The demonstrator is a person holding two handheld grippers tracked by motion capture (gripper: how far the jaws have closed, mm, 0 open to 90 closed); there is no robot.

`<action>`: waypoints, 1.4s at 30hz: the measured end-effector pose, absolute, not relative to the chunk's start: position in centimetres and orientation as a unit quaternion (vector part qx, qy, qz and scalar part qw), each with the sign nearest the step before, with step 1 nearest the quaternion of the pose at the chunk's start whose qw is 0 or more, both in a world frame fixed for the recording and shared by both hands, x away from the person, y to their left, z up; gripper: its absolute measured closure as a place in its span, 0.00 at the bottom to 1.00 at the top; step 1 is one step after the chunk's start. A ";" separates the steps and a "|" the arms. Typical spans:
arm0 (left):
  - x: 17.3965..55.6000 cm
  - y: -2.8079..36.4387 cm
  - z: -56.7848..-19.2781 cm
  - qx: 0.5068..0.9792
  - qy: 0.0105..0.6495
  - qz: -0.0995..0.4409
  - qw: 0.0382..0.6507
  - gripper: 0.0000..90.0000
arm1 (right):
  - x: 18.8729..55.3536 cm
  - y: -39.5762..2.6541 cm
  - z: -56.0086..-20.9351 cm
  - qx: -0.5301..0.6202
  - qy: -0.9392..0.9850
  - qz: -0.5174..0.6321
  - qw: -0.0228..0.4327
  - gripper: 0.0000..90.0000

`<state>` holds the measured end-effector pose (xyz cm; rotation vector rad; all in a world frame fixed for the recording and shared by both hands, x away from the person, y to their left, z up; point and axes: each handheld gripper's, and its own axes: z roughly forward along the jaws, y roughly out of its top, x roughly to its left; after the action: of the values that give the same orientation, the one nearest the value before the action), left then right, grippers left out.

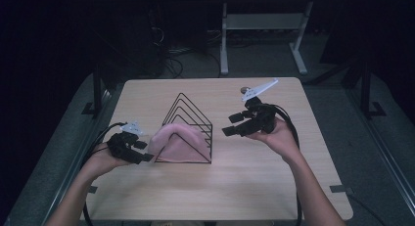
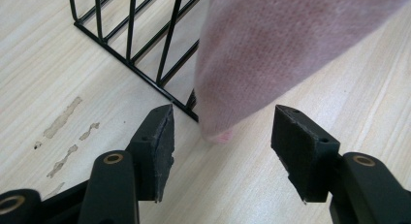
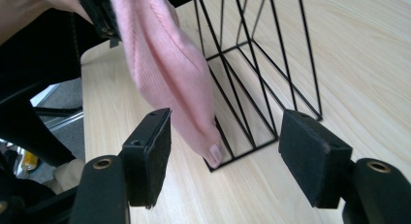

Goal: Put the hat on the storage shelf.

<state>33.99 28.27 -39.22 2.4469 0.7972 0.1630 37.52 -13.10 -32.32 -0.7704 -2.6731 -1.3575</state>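
Note:
A pink knit cloth (image 1: pixel 177 143) hangs over the front frame of a black wire rack (image 1: pixel 188 108) in the middle of the wooden table (image 1: pixel 264 177). My left gripper (image 1: pixel 144 151) sits at the cloth's left end. In the left gripper view its jaws (image 2: pixel 220 153) stand open, with the cloth's lower corner (image 2: pixel 271 54) just ahead of them and untouched, beside the rack's base (image 2: pixel 131 44). My right gripper (image 1: pixel 230 124) hovers to the right of the rack, pointing at it. Its jaws (image 3: pixel 225 156) are open and empty, with the cloth (image 3: pixel 165 73) and the rack (image 3: pixel 261 64) ahead.
Bare tabletop lies in front of the rack and on the right side. Worn marks (image 2: pixel 63 120) scar the wood near my left gripper. A white-legged desk (image 1: pixel 264 25) stands on the floor beyond the table's far edge. Cables trail from both grippers.

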 end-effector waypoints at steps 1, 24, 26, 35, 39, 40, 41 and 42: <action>33.9 28.3 -39.2 0.911 0.297 0.060 0.279 0.45 | 37.4 -13.4 -32.4 -0.252 -0.862 -0.439 0.023 0.39; 32.9 29.4 -39.2 0.903 0.308 0.061 0.294 0.41 | 35.2 -19.4 -35.4 -0.312 -0.849 -0.426 0.002 0.33; 32.8 29.4 -39.2 0.902 0.309 0.061 0.295 0.40 | 34.9 -19.8 -35.8 -0.316 -0.848 -0.425 0.003 0.33; 32.4 29.3 -39.3 0.904 0.302 0.063 0.295 0.39 | 33.7 -21.9 -37.2 -0.337 -0.843 -0.420 -0.003 0.32; 32.1 29.4 -39.5 0.902 0.306 0.061 0.298 0.39 | 32.9 -22.9 -37.9 -0.347 -0.839 -0.419 -0.011 0.32; 31.9 29.4 -39.7 0.904 0.305 0.060 0.295 0.39 | 32.8 -23.1 -38.0 -0.349 -0.839 -0.418 -0.013 0.32; 31.8 29.4 -39.9 0.904 0.304 0.060 0.293 0.39 | 32.4 -23.4 -38.2 -0.350 -0.838 -0.418 -0.016 0.32; 31.7 29.5 -40.0 0.903 0.307 0.059 0.294 0.39 | 32.2 -23.6 -38.4 -0.353 -0.837 -0.418 -0.017 0.32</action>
<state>31.66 29.46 -40.01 2.4046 0.8172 0.1571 32.18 -23.63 -38.44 -1.1210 -2.6564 -1.3288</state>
